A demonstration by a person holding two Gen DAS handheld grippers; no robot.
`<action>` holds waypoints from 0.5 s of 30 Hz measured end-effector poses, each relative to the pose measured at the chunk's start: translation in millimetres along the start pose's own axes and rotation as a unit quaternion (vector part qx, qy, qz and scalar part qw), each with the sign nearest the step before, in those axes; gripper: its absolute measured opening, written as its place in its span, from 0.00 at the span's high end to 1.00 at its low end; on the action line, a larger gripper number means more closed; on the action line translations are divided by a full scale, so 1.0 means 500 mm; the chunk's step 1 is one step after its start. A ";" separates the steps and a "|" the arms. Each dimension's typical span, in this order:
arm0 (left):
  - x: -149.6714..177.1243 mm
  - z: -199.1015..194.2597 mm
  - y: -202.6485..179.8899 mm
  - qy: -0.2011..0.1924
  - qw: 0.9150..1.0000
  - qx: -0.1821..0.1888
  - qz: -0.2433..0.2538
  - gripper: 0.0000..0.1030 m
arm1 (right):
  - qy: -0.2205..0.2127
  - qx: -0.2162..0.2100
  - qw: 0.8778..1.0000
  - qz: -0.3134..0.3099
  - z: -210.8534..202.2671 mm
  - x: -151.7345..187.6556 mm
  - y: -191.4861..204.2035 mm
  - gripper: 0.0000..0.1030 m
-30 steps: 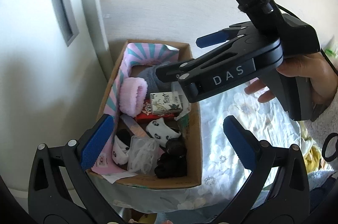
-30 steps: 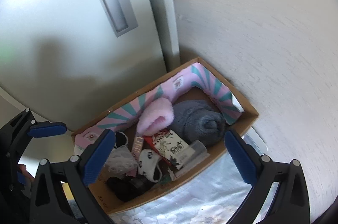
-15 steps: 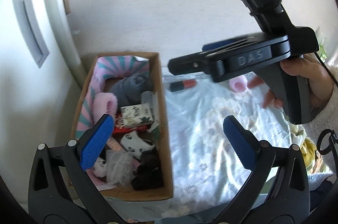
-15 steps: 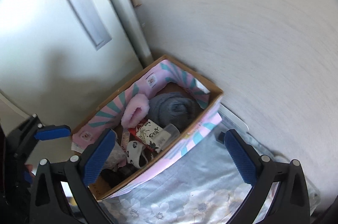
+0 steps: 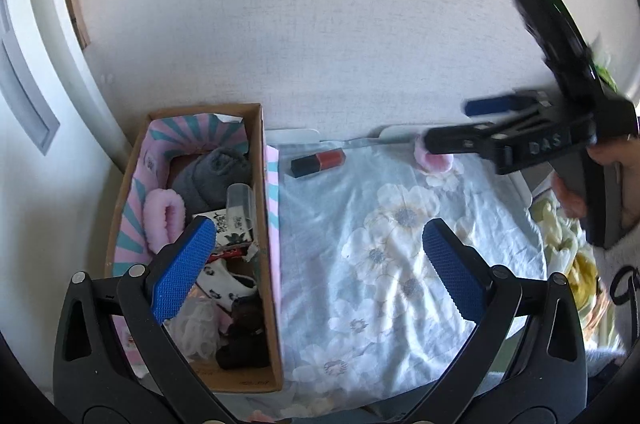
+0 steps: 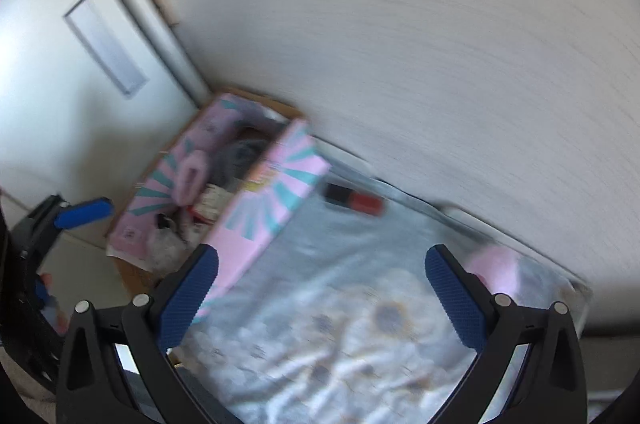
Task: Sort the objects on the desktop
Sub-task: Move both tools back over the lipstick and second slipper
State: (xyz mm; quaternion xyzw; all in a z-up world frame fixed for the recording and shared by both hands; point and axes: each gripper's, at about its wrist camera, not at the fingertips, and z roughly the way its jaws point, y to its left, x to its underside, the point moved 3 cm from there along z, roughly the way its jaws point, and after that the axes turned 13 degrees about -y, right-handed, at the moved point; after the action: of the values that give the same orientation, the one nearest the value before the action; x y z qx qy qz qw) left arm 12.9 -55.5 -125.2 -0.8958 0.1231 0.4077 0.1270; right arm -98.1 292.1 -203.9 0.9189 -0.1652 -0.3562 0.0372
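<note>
Both the right gripper (image 6: 320, 290) and left gripper (image 5: 318, 258) hang wide open and empty, so the fluffy pink thing (image 5: 434, 160) near the cloth's far edge might get nudged off in a hasty grab.

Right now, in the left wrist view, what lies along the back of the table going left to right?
Cardboard box → black and red tube → pink fluffy item → right gripper, held in a hand.
</note>
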 end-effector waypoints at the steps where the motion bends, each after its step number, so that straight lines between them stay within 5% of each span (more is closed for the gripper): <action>1: -0.001 0.004 0.001 0.001 1.000 0.003 -0.008 0.00 | -0.001 0.009 1.000 0.010 -0.009 0.007 -0.018 0.00; 10: 0.010 0.044 -0.023 0.023 0.999 -0.026 0.000 0.00 | -0.018 0.058 0.996 0.066 -0.088 0.064 -0.144 0.00; 15: 0.032 0.063 -0.041 0.028 0.999 -0.012 -0.026 0.00 | -0.018 0.088 0.994 0.070 -0.102 0.097 -0.187 0.00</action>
State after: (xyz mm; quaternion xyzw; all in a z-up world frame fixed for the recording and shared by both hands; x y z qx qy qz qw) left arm 7.7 -27.7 -155.0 -0.9112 0.0985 0.3805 0.1236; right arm -4.6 361.7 -214.8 0.8983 -0.2600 -0.3536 -0.0218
